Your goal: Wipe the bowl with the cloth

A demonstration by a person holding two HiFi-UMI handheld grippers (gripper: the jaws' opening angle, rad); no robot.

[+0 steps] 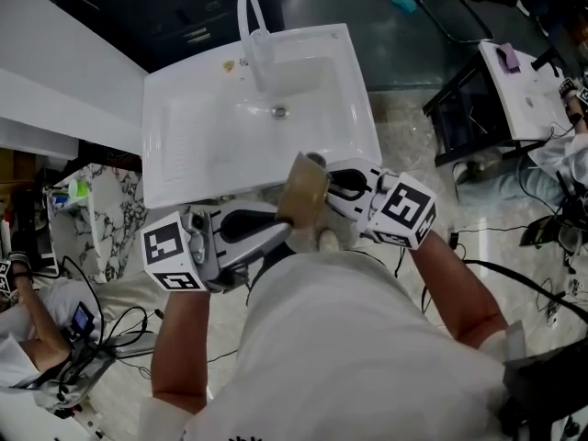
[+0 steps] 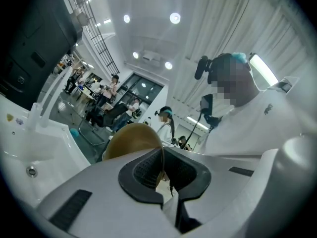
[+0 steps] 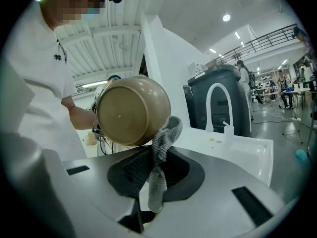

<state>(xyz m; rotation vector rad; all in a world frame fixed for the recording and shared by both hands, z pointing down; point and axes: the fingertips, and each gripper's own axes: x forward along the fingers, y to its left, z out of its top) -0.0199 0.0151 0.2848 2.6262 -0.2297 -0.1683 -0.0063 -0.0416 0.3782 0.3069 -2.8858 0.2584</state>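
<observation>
A tan bowl (image 1: 305, 191) hangs tipped on its side in front of the white sink (image 1: 202, 154). My left gripper (image 1: 285, 222) is shut on the bowl's rim; in the left gripper view the thin rim (image 2: 161, 158) runs between the dark pads with the bowl (image 2: 131, 140) rising behind. My right gripper (image 1: 331, 182) is shut on a grey knitted cloth (image 3: 159, 155). The cloth's top end lies against the outer wall of the bowl (image 3: 131, 110), whose underside faces the right gripper view. In the head view the cloth (image 1: 316, 160) shows only as a small grey bit at the bowl's upper edge.
The sink has a white arched faucet (image 1: 250, 21) and a drain (image 1: 279, 111). A second white sink unit (image 1: 525, 90) stands at the far right beside a dark frame (image 1: 459, 118). Cables (image 1: 514, 274) trail over the marble floor. Another person (image 1: 28, 338) is at lower left.
</observation>
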